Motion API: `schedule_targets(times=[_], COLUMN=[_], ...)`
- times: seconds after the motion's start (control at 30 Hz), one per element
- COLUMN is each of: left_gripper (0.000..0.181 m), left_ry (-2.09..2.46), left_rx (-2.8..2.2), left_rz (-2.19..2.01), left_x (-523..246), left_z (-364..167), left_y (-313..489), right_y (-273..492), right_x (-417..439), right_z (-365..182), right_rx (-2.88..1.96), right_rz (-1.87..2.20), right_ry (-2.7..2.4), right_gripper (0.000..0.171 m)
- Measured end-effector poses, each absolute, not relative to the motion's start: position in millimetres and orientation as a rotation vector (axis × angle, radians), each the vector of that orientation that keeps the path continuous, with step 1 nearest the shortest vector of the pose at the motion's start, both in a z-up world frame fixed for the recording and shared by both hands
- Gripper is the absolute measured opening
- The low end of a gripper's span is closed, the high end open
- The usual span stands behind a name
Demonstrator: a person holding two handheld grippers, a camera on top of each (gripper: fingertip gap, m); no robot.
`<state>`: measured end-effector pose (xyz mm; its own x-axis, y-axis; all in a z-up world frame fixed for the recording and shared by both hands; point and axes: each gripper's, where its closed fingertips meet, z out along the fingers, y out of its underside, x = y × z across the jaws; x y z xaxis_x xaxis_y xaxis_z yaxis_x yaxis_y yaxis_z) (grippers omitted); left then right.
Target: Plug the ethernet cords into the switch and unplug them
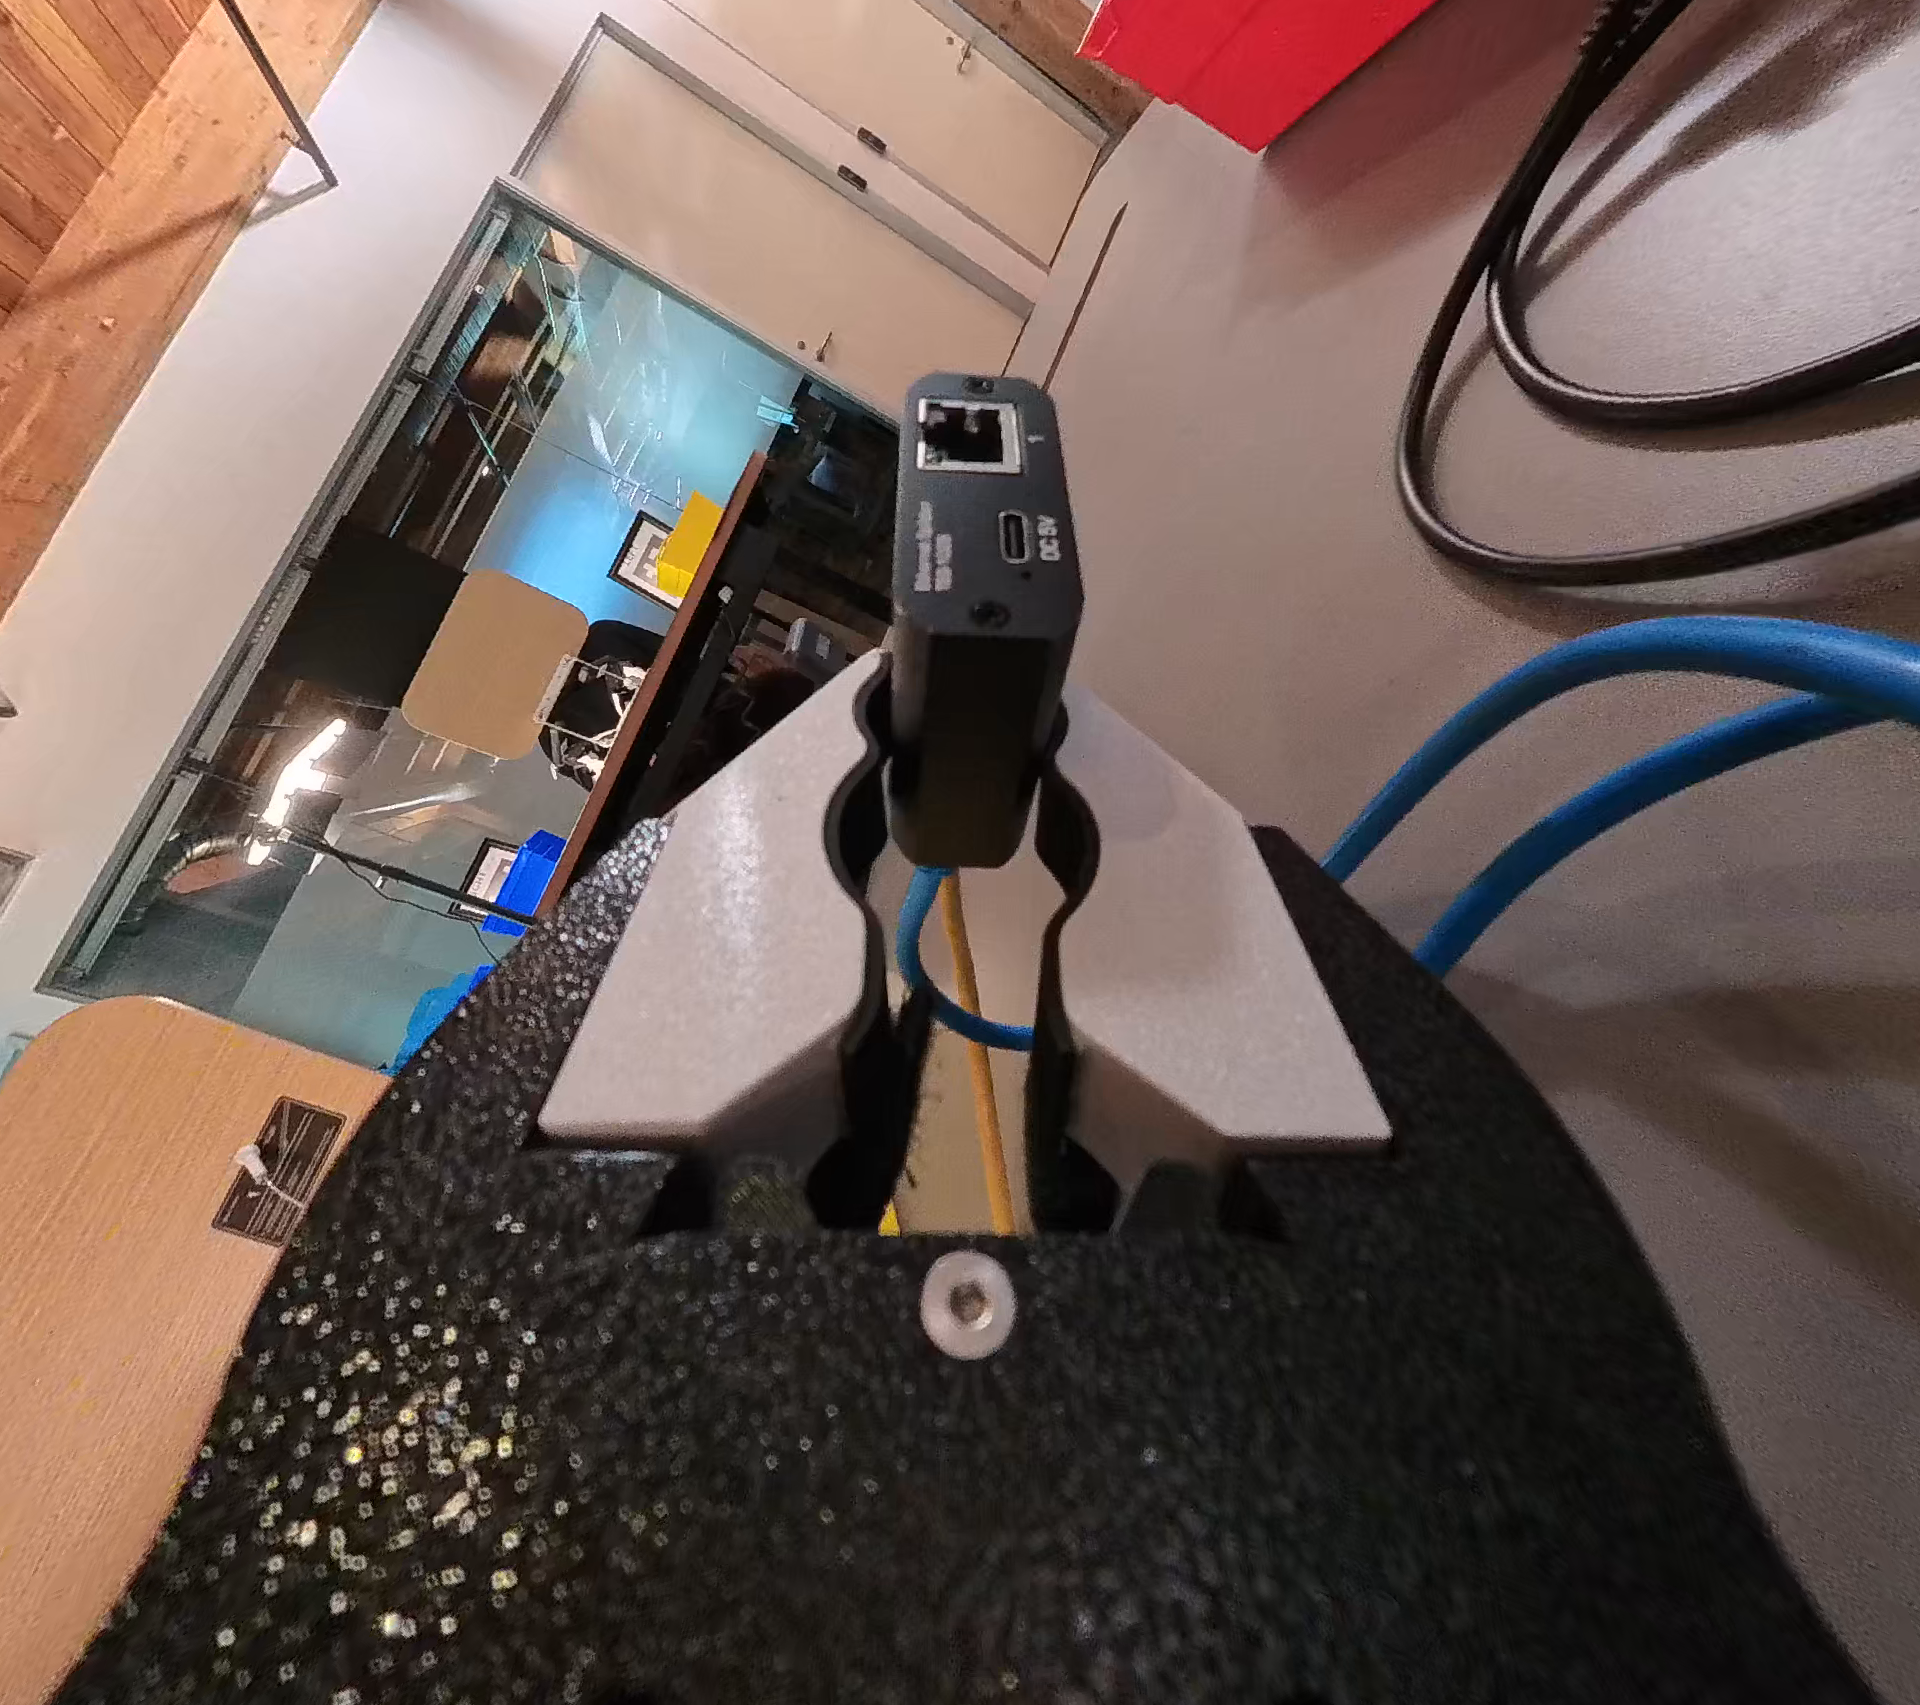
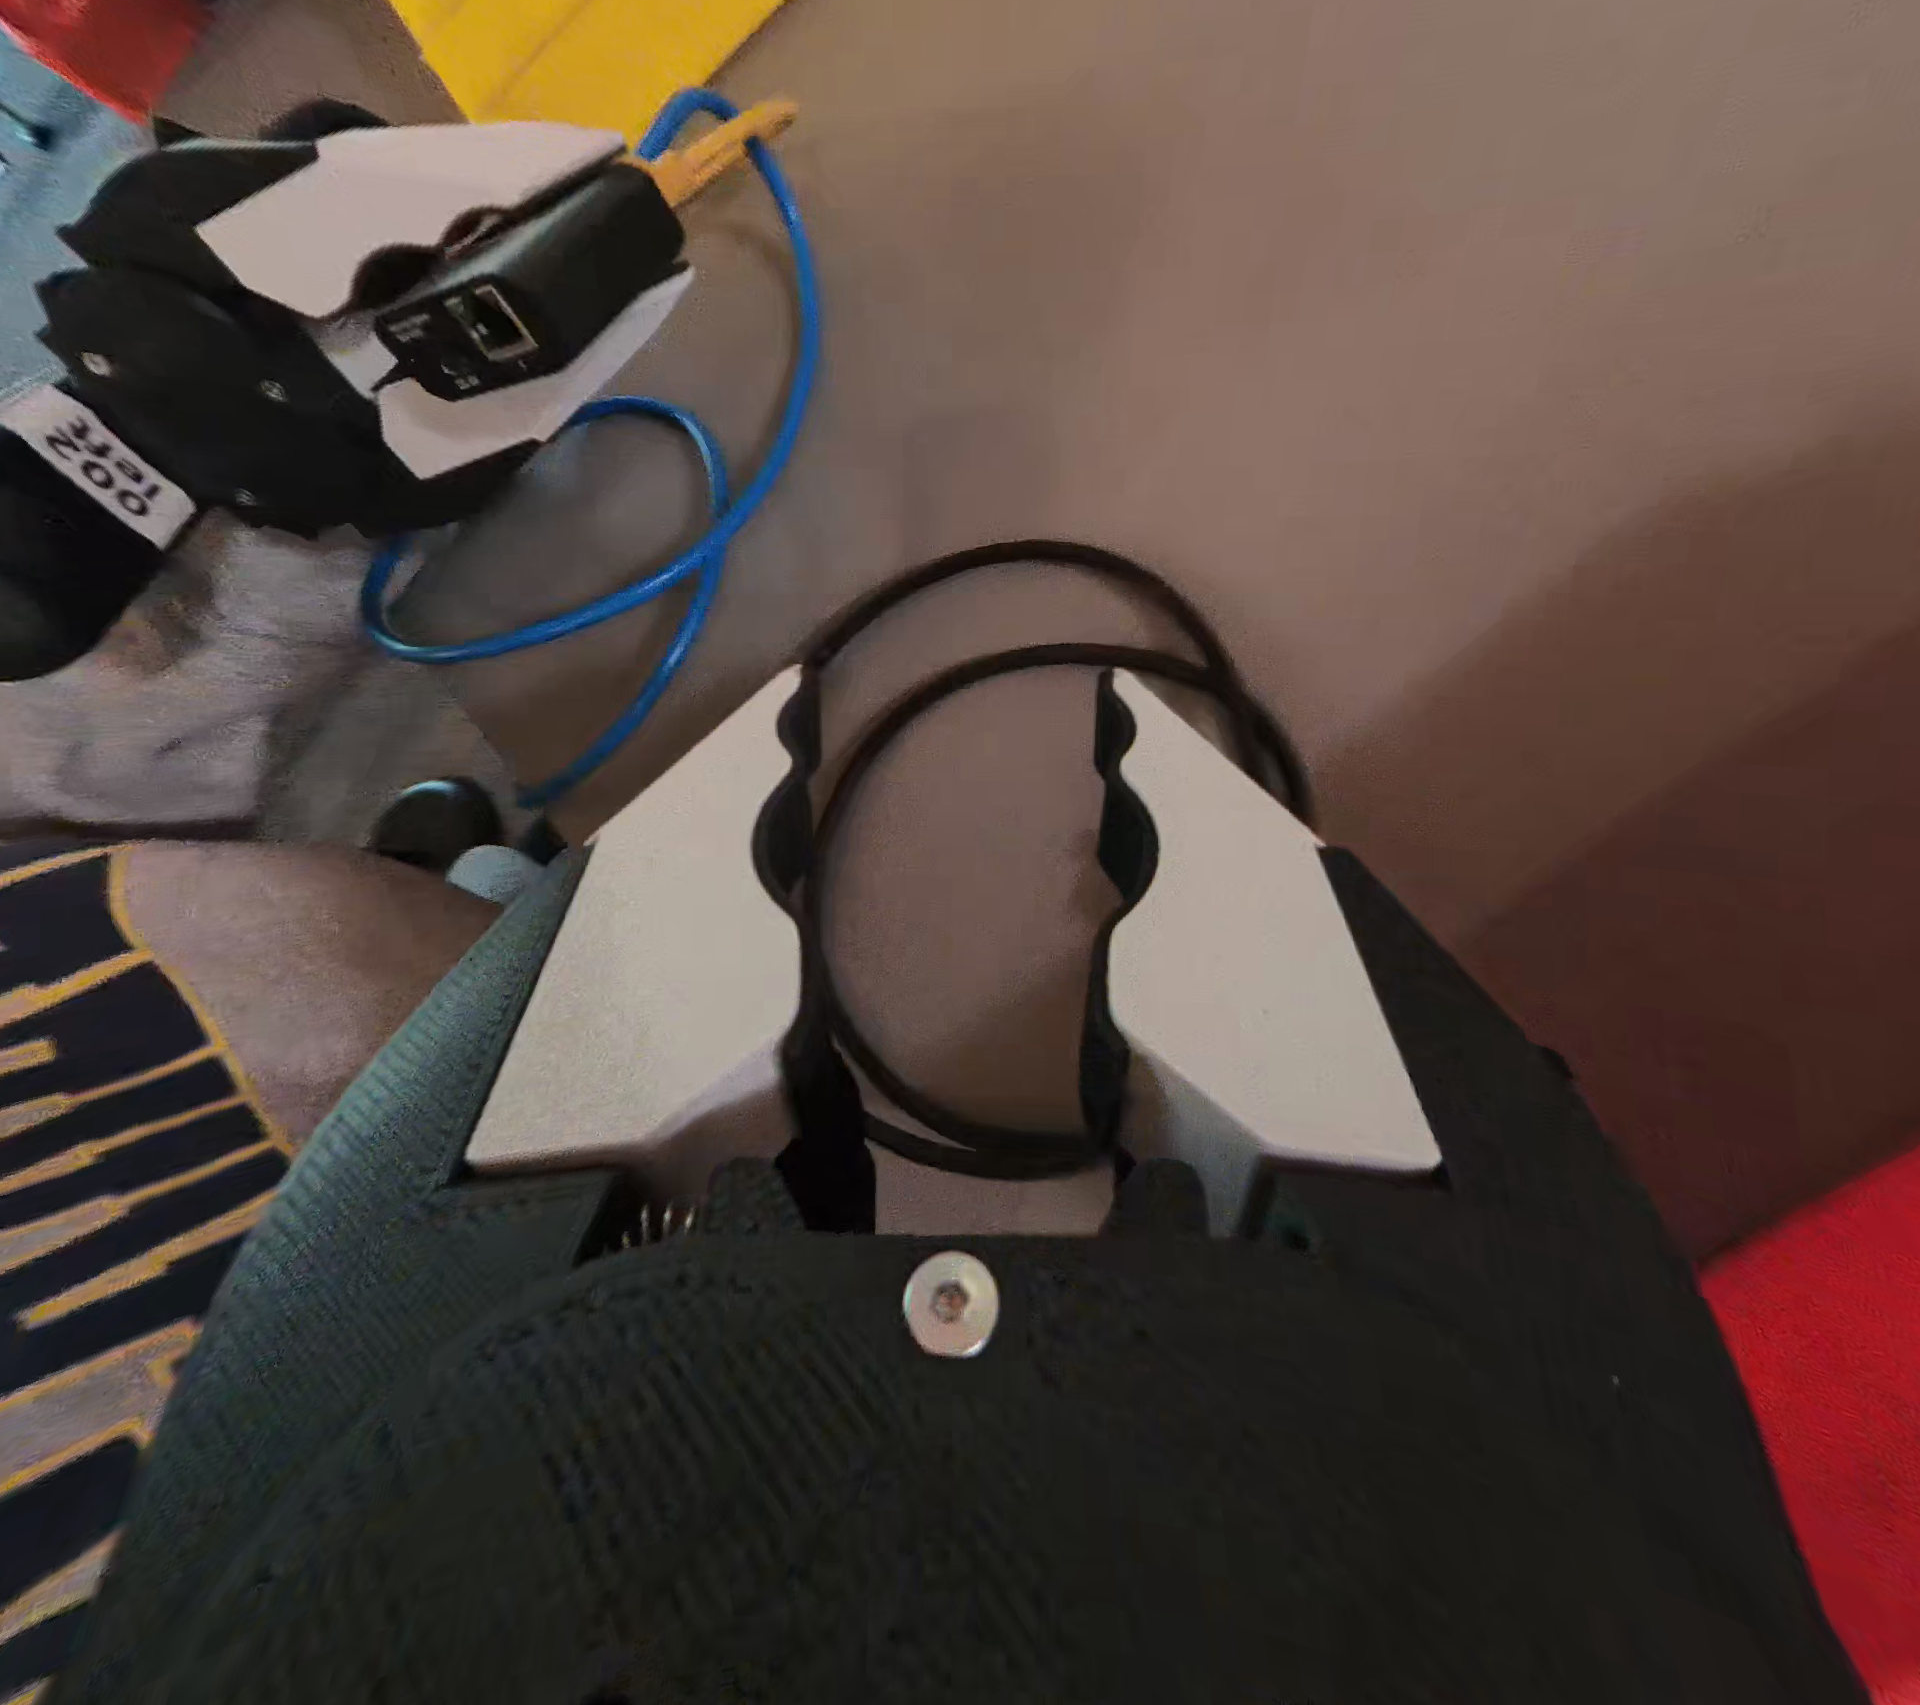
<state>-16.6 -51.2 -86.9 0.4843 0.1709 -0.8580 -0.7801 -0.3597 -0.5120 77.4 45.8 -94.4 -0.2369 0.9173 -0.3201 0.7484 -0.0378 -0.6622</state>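
The left gripper (image 1: 961, 725), rolled onto its side, holds the black switch (image 1: 982, 533) in its jaws above the grey worktop (image 1: 1299, 460), the free port facing outward. The right gripper (image 2: 951, 689) tilts down over the coiled black cord (image 2: 1023, 559), jaws wide and holding nothing. Blue cord (image 2: 769, 450) and yellow cord (image 2: 727, 149) trail from the switch's far end.
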Motion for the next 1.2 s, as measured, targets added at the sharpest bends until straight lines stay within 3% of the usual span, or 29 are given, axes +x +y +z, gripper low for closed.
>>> schedule_targets(times=[0.03, 0.2, 0.4, 0.53, 0.77, 0.9, 1.0, 1.2], left_gripper=[0.022, 0.022, 0.021, 0.021, 0.021, 0.021, 0.021, 0.021], left_ry=[0.53, 0.511, 0.487, 0.474, 0.439, 0.403, 0.374, 0.353], left_rx=[-1.646, -1.645, -1.644, -1.64, -1.636, -1.64, -1.641, -1.642], left_rz=[1.094, 1.094, 1.088, 1.078, 1.065, 1.055, 1.045, 1.037], left_x=[-17, -20, -23, -24, -28, -32, -35, -38], left_z=[-87, -84, -82, -80, -78, -78, -76, -77], left_y=[-52, -56, -61, -61, -62, -63, -64, -63], right_y=[38, -17, -48, -48, -47, -3, 42, 49], right_x=[77, 64, 72, 69, 96, 119, 130, 102], right_z=[-101, -133, -180, -180, -162, -161, -152, -108], right_rx=[-1.826, -1.81, -1.615, -1.435, -0.431, 0.093, 0.011, -0.83], right_rz=[1.162, 1.15, 0.677, 0.576, 0.385, 0.066, -0.121, 0.301], right_ry=[-2.018, -2.037, -2.218, -2.271, -2.596, -2.637, -2.695, -2.481], right_gripper=[0.053, 0.057, 0.061, 0.015, 0.007, 0.005, 0.034, 0.036])
